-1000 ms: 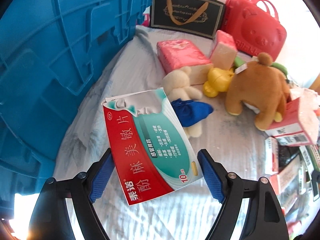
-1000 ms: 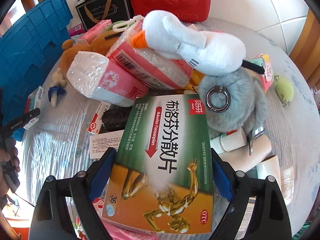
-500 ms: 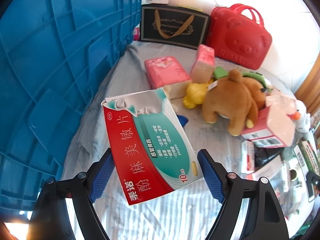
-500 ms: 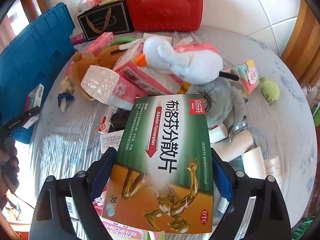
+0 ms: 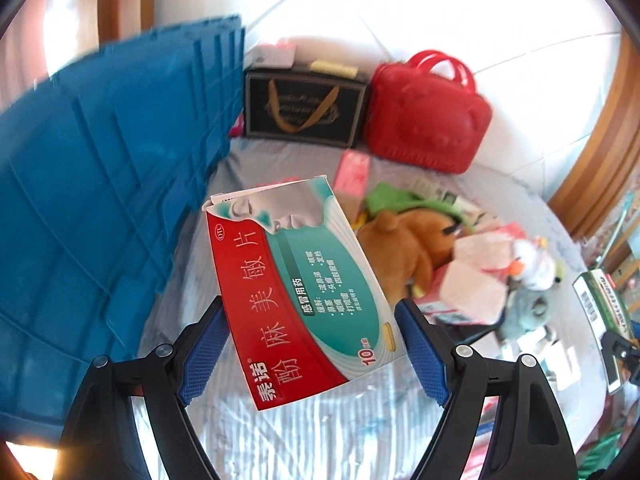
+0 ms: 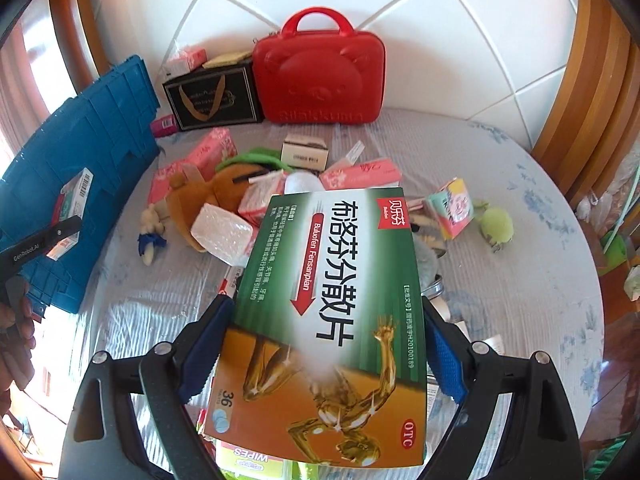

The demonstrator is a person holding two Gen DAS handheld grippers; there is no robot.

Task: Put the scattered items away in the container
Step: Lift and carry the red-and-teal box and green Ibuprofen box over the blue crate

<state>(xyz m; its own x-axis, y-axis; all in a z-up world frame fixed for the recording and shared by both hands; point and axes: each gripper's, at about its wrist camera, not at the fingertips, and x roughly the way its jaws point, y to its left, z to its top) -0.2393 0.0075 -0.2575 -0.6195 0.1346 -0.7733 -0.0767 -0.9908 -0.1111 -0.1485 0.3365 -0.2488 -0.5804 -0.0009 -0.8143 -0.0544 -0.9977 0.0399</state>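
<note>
You've lifted both boxes clear of the clutter: left gripper (image 5: pixel 310 350) clamps the red-and-teal medicine box (image 5: pixel 296 284), right gripper (image 6: pixel 320 360) the green ibuprofen box (image 6: pixel 324 312); blue crate (image 5: pixel 100 200) next.

The left hand-held gripper (image 5: pixel 312 346) is pointing steeply downward, its blue-padded fingers (image 5: pixel 202 354) spread wide and pressing on the two edges of a red and teal box (image 5: pixel 296 284). The right hand-held gripper (image 6: pixel 322 354) is angling down likewise, its jaws wide and clamping a green and orange box (image 6: pixel 332 316). A hand (image 6: pixel 16 332) is gripping the left tool's handle at the right view's edge.
</note>
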